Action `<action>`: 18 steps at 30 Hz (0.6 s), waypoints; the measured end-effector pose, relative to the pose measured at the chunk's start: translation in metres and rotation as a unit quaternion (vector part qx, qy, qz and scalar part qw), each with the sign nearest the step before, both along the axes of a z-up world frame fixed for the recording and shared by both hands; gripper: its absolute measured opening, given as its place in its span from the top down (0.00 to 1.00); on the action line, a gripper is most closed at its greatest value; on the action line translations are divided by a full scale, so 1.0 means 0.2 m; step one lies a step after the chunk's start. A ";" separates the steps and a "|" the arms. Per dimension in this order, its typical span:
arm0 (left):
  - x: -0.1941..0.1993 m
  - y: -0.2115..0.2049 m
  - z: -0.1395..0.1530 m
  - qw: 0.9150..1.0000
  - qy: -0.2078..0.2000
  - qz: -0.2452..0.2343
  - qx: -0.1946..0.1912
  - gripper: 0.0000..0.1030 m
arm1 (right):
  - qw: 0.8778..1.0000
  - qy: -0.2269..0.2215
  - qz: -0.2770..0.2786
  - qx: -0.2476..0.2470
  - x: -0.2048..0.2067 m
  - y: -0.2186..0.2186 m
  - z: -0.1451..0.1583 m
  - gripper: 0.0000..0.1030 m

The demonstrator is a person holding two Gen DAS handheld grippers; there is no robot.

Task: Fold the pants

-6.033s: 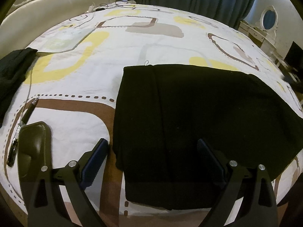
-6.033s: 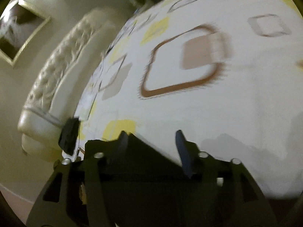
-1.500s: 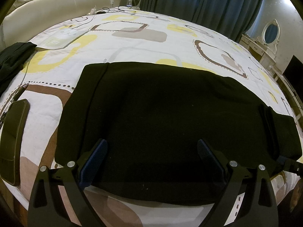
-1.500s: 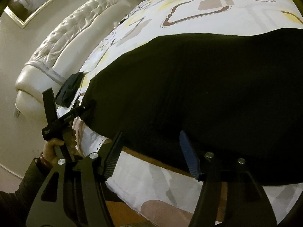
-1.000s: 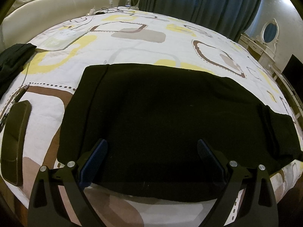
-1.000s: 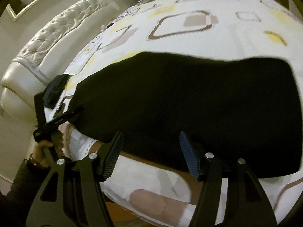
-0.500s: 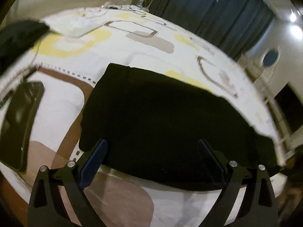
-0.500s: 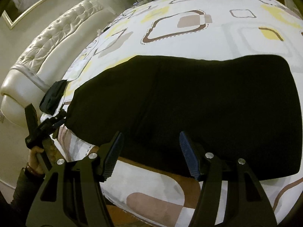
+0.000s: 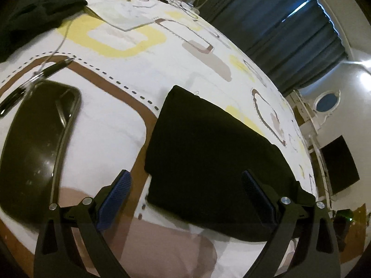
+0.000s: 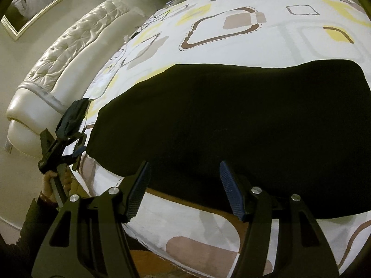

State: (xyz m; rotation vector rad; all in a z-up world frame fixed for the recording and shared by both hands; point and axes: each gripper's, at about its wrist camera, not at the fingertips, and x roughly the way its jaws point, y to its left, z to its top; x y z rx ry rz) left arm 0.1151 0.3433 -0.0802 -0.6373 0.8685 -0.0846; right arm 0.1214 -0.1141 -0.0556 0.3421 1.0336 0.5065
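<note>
The black pants lie flat in a folded rectangle on the patterned bedspread, seen wider in the right wrist view as black pants. My left gripper hovers open over their near left corner, nothing between its blue pads. From the right wrist view the left gripper shows at the pants' left end, held by a hand. My right gripper stands open above the pants' near edge, holding nothing.
A black phone and a pen lie left of the pants. A dark garment sits at the far left. A padded headboard runs behind; the bed's near edge drops to a wooden floor. Curtains hang beyond.
My left gripper has swung left and rolled, so the pants now sit right of centre and the phone looms large. The right gripper has barely shifted.
</note>
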 end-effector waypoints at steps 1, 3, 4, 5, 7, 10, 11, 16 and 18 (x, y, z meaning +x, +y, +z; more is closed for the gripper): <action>0.02 0.00 0.00 1.000 0.002 -0.009 0.004 0.08 | 1.000 0.000 0.000 0.000 0.00 0.01 0.00 0.40; 0.08 0.00 -0.01 0.999 0.008 -0.029 0.012 0.08 | 1.000 0.002 0.002 0.001 0.00 0.02 0.00 0.40; 0.10 -0.01 -0.02 0.999 0.011 -0.039 0.012 0.08 | 1.000 0.003 0.003 0.002 0.00 0.02 0.00 0.40; 0.13 -0.01 -0.03 0.998 0.014 -0.053 0.003 0.08 | 1.000 0.004 0.004 0.001 -0.01 0.03 0.00 0.40; 0.15 -0.03 -0.04 0.998 0.014 -0.066 -0.003 0.08 | 1.000 0.003 0.006 0.001 -0.01 0.04 0.00 0.40; 0.19 -0.04 -0.05 0.996 0.019 -0.083 0.010 0.08 | 1.000 0.005 0.007 0.003 -0.01 0.04 0.00 0.40; 0.19 -0.04 -0.06 0.996 0.020 -0.086 0.011 0.08 | 1.000 0.006 0.007 0.003 -0.01 0.05 0.00 0.40; 0.21 -0.03 -0.08 0.995 0.024 -0.098 0.019 0.08 | 1.000 0.008 0.010 0.006 -0.01 0.06 0.00 0.40; 0.21 -0.02 -0.08 0.995 0.020 -0.095 0.017 0.08 | 1.000 0.009 0.011 0.008 -0.01 0.06 0.00 0.40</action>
